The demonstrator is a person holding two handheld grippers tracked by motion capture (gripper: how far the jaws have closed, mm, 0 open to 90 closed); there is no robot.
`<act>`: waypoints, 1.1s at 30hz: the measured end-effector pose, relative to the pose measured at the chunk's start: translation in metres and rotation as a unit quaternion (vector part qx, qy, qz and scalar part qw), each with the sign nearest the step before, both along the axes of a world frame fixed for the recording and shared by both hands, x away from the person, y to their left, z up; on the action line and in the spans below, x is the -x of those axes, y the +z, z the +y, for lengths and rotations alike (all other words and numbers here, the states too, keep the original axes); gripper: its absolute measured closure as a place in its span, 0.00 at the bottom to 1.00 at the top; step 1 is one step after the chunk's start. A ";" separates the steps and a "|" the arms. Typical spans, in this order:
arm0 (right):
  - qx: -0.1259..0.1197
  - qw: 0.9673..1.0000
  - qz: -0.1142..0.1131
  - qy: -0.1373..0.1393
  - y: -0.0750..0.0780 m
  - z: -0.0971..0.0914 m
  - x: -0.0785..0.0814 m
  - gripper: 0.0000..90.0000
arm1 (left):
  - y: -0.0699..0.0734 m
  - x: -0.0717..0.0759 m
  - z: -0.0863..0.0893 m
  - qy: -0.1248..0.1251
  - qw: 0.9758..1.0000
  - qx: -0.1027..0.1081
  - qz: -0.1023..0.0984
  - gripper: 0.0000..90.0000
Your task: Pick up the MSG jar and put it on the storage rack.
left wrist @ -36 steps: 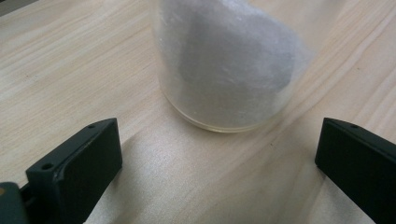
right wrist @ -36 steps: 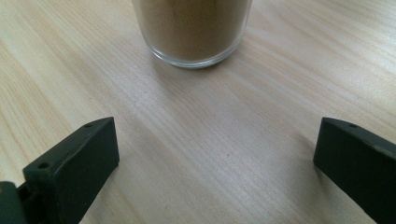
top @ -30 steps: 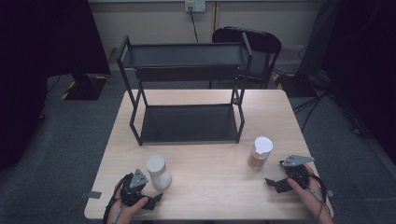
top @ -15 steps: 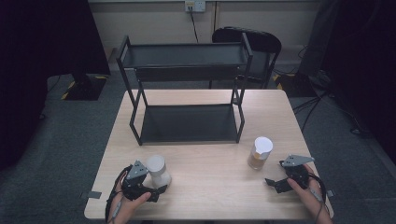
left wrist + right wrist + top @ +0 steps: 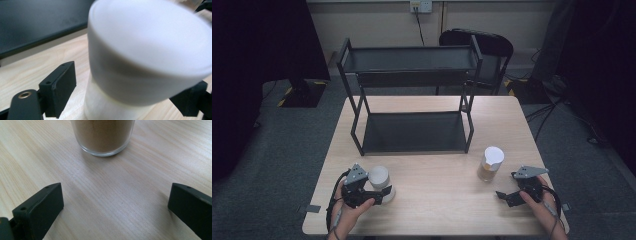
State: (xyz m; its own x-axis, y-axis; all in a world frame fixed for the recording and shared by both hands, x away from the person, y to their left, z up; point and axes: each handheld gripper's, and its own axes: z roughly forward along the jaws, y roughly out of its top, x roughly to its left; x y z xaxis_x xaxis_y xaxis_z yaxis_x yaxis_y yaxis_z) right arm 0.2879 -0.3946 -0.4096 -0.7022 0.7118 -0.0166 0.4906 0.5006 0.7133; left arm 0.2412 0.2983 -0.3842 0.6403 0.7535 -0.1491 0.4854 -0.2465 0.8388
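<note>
A white jar (image 5: pixel 379 179) with a broad white lid (image 5: pixel 150 50) stands near the table's front left. My left gripper (image 5: pixel 380 189) reaches around it from the left, with the jar between its jaws (image 5: pixel 125 100). The jaws have just been closing. A thin gap still shows between the left pad (image 5: pixel 61 87) and the jar's body. A glass jar of brown powder (image 5: pixel 489 165) with a white lid stands at the front right. My right gripper (image 5: pixel 504 195) lies on the table just right of it, open and empty (image 5: pixel 115 205), and points at the jar's base (image 5: pixel 103 135).
A black two-tier metal shelf rack (image 5: pixel 412 75) stands across the back half of the wooden table (image 5: pixel 437 210), both tiers bare. A dark chair (image 5: pixel 482 42) sits behind the table. Cables trail from both grippers at the front edge.
My left gripper has edged forward along the white jar, and its jaws have drawn in around it. The right gripper and the brown jar have stayed put.
</note>
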 end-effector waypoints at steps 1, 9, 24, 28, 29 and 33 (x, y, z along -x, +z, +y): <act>0.000 1.000 0.000 0.000 0.000 0.000 0.000 0.00 | 0.001 -0.001 0.000 -0.006 1.000 -0.001 -0.003 0.24; 0.000 1.000 0.000 0.000 0.000 0.000 0.000 0.00 | 0.007 -0.003 -0.011 -0.025 0.998 -0.036 -0.038 0.39; 0.000 1.000 0.000 0.000 0.000 0.000 0.000 0.00 | 0.044 -0.041 -0.027 -0.017 0.999 -0.047 -0.011 0.39; 0.000 1.000 0.000 0.000 0.000 0.000 0.000 0.00 | 0.051 -0.049 -0.030 -0.016 0.999 -0.048 -0.008 0.39; 0.000 1.000 0.000 0.000 0.000 0.000 0.000 0.00 | 0.056 -0.054 -0.032 -0.017 0.999 -0.050 -0.008 0.39; 0.000 1.000 0.000 0.000 0.000 0.000 0.000 0.00 | 0.062 -0.062 -0.034 -0.016 0.999 -0.051 -0.009 0.39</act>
